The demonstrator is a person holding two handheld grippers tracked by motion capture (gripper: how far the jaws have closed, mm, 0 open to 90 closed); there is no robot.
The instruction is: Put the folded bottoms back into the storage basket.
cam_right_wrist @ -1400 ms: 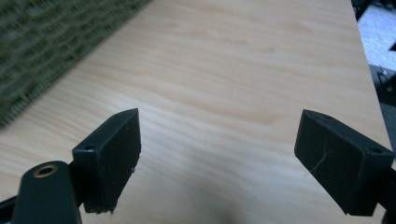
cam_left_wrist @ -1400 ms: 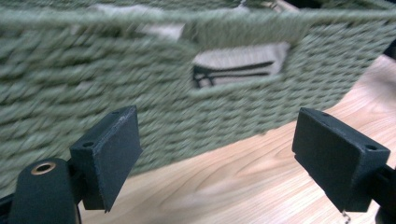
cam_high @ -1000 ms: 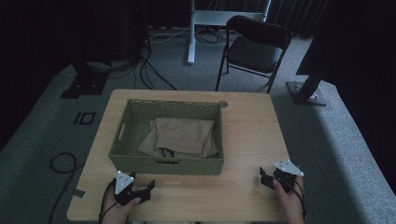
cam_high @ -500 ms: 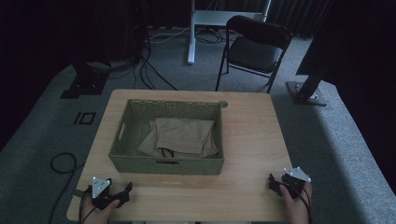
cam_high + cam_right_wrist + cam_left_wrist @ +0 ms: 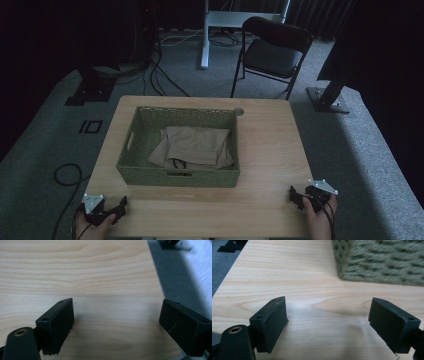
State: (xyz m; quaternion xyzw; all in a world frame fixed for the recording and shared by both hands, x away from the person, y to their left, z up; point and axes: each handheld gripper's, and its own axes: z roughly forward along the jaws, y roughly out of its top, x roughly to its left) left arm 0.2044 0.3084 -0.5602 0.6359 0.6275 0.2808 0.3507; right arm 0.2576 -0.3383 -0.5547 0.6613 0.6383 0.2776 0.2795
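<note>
A green woven basket (image 5: 130,167) stands on the wooden table (image 5: 270,150), left of centre, with a folded tan cloth (image 5: 197,146) inside it. My left gripper (image 5: 121,205) rests at the table's front left corner, open, nothing between its jaws. In the left gripper view the gripper (image 5: 332,320) looks over bare wood toward the basket's corner (image 5: 382,262). My right gripper (image 5: 294,195) sits at the front right corner, open and empty. In the right gripper view the gripper (image 5: 117,322) hangs above the table's right edge.
A black folding chair (image 5: 272,50) stands behind the table. A white desk leg (image 5: 205,35) and cables lie on the grey carpet (image 5: 360,145) farther back. A dark stand base (image 5: 325,97) sits at the right.
Both grippers have drawn back toward the table's front edge and outward to its corners. The basket and cloth have not moved.
</note>
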